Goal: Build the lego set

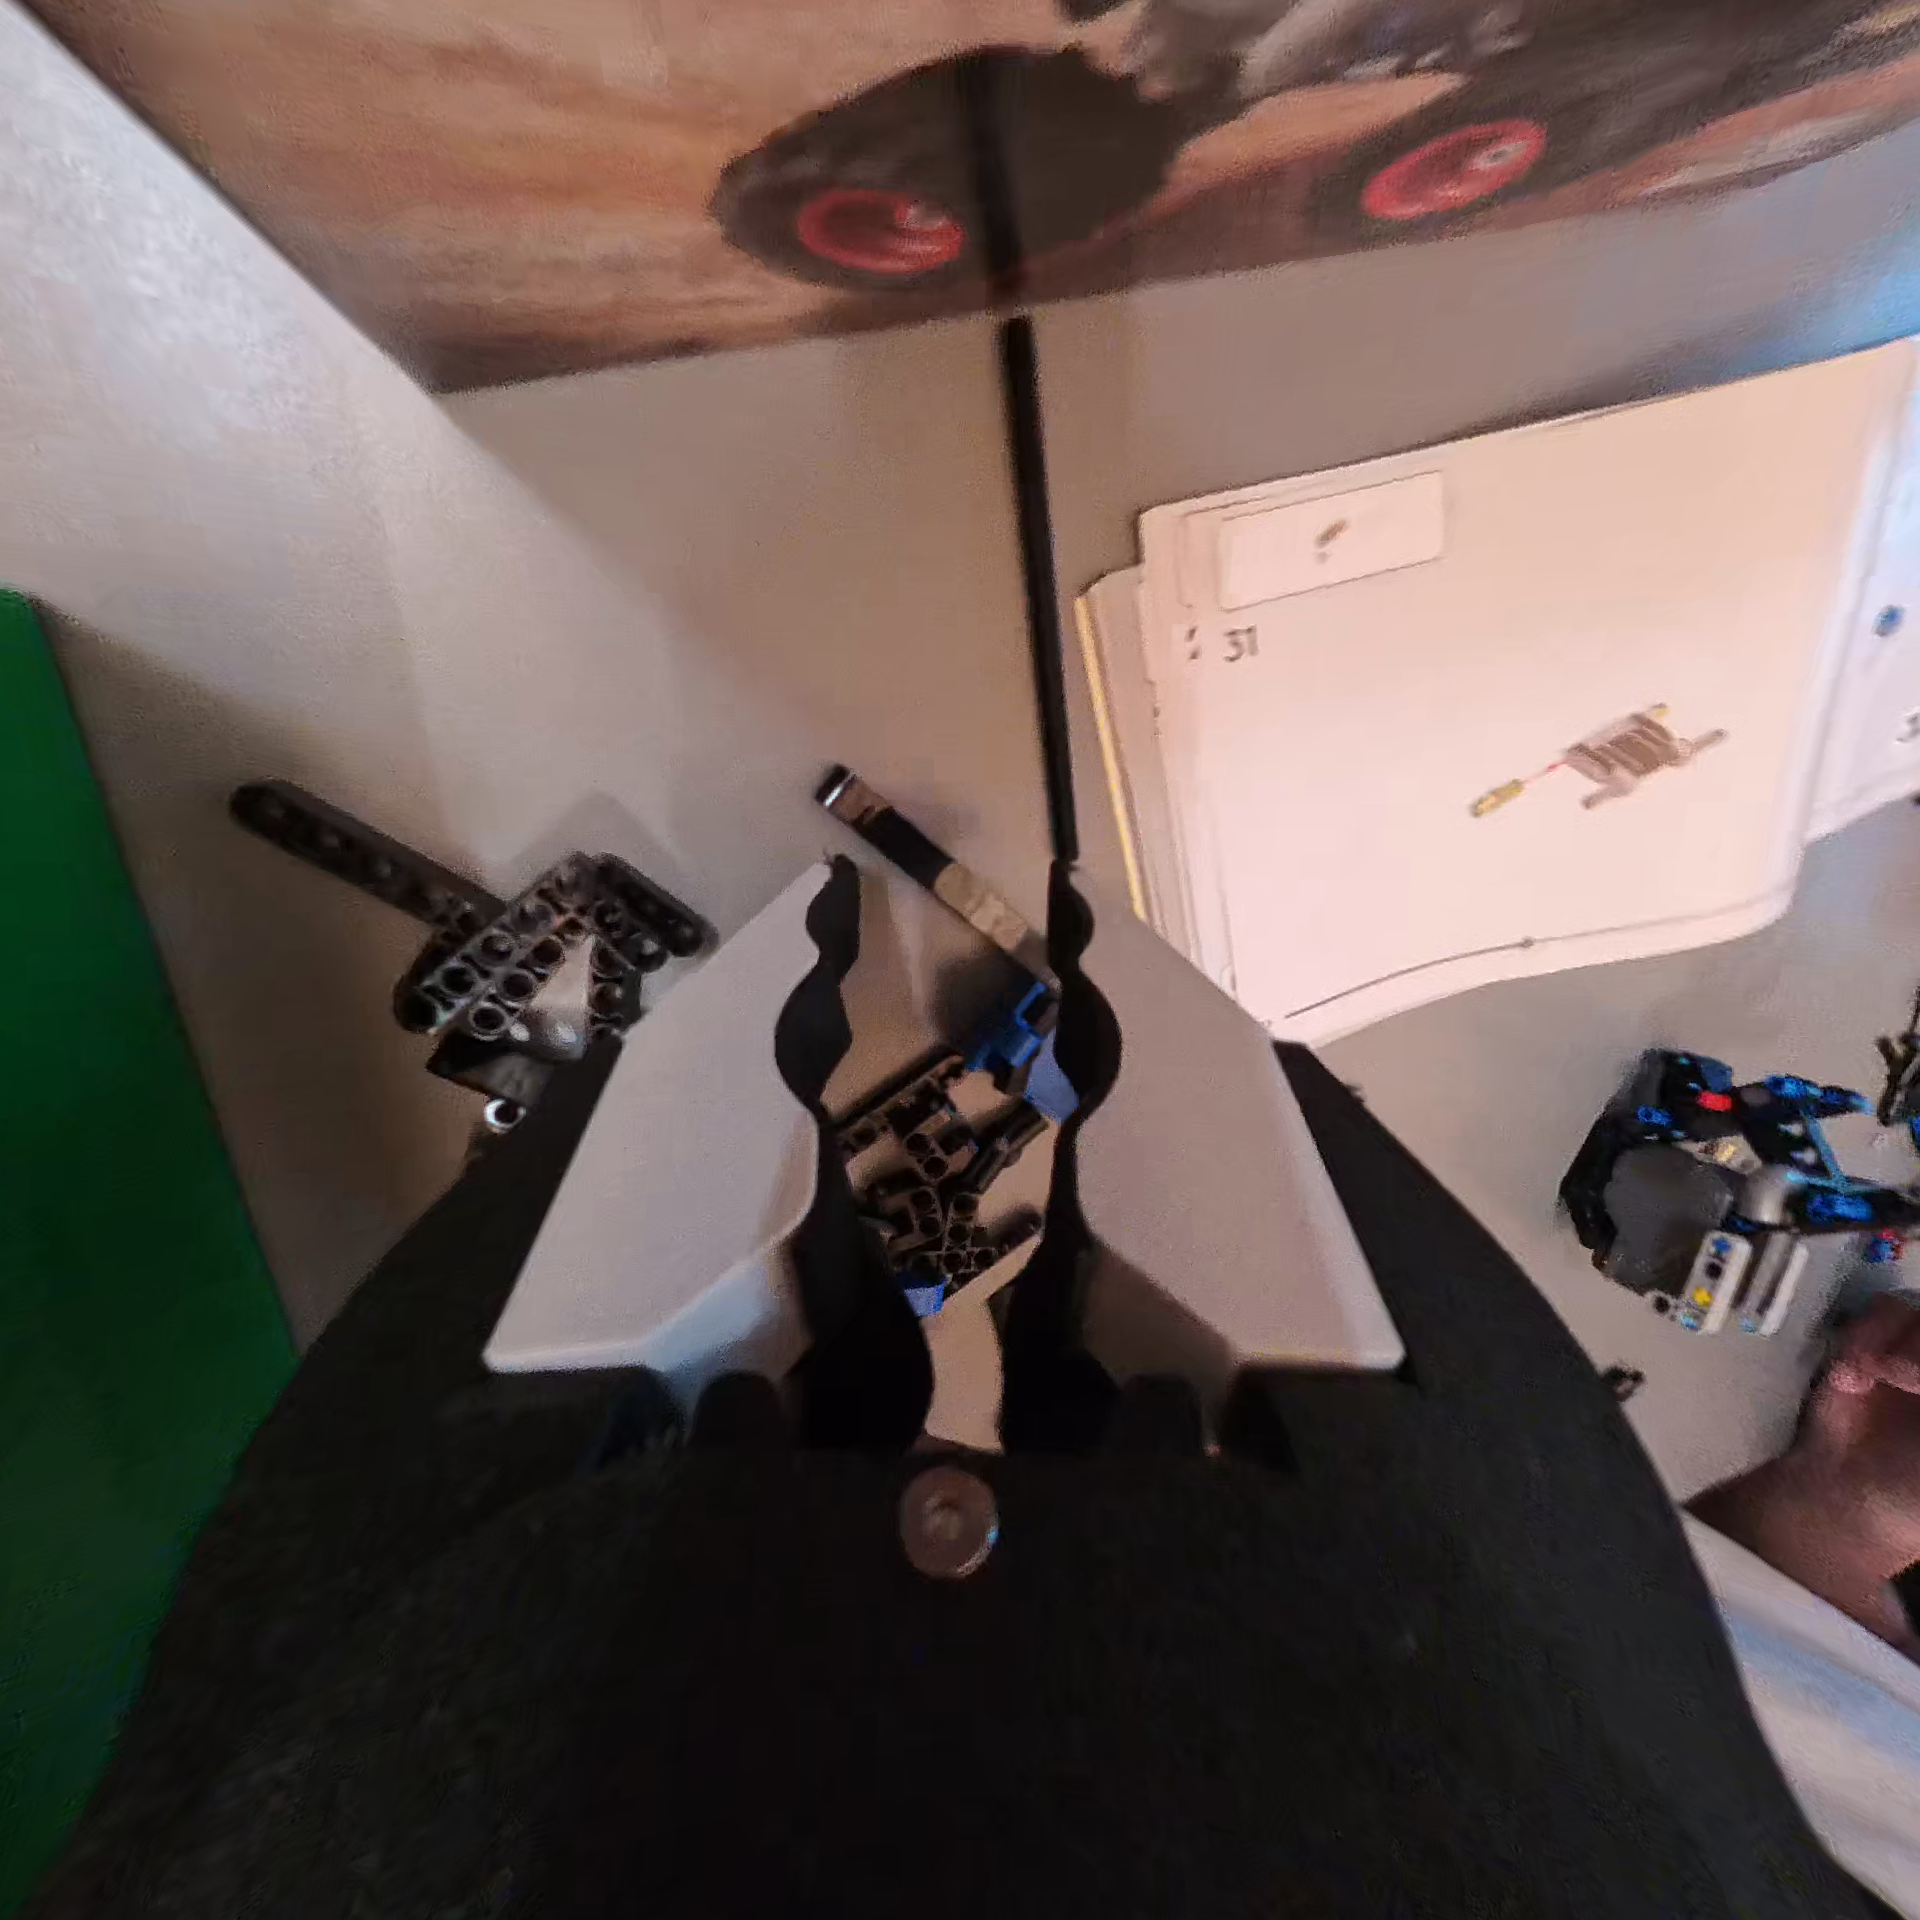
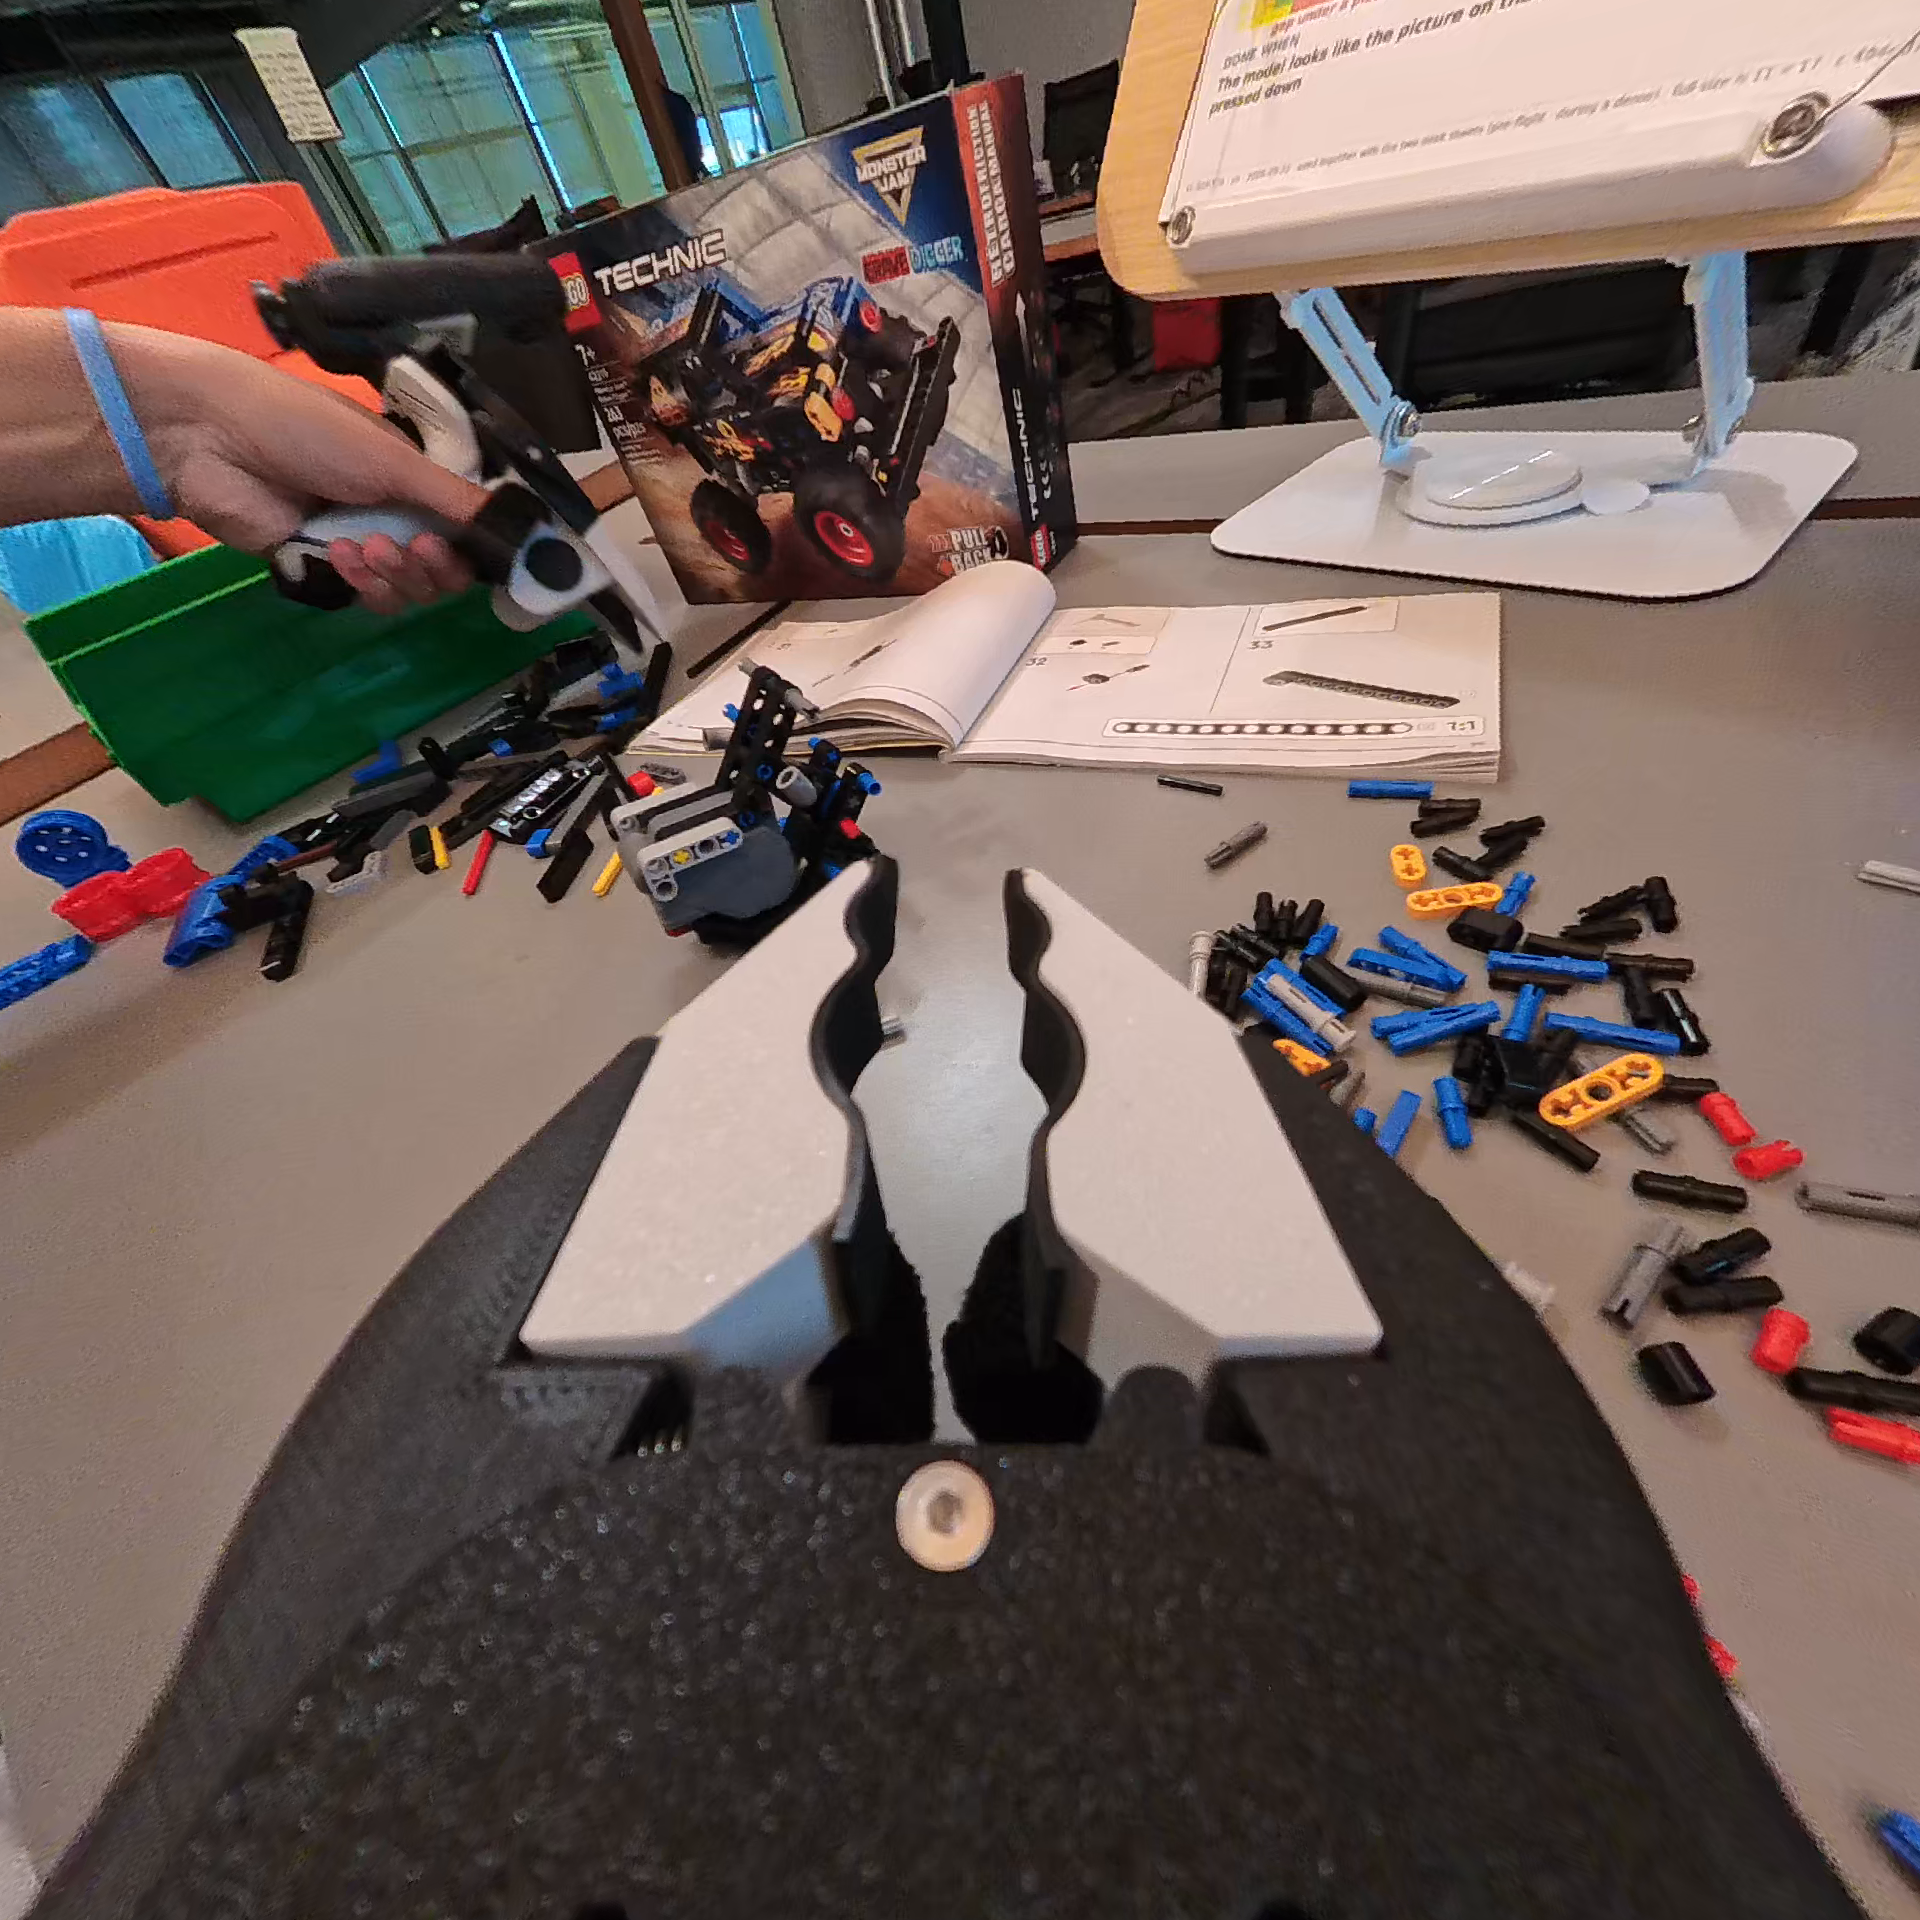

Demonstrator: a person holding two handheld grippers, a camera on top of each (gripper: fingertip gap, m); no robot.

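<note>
My left gripper (image 1: 954, 873) is open and hovers over the table above black and blue pieces (image 1: 935, 1164). A long black axle (image 1: 1029, 571) lies on the table, running from its right fingertip toward the set's box (image 1: 727, 156). The right wrist view shows this gripper (image 2: 623, 623) held in a hand above a pile of pieces (image 2: 499, 790), with the axle (image 2: 738, 634) close to its tips. My right gripper (image 2: 951, 873) is open and empty, low over the table, just behind the partly built grey, black and blue model (image 2: 717, 842), which also shows in the left wrist view (image 1: 1704, 1195).
An open instruction booklet (image 2: 1195, 675) lies before the box (image 2: 810, 364). A green bin (image 2: 208, 686) stands at the left. Many loose pins and connectors (image 2: 1507, 1018) are scattered at the right. A white document stand (image 2: 1538, 509) is at the back right. A black beam assembly (image 1: 540, 956) lies near the bin.
</note>
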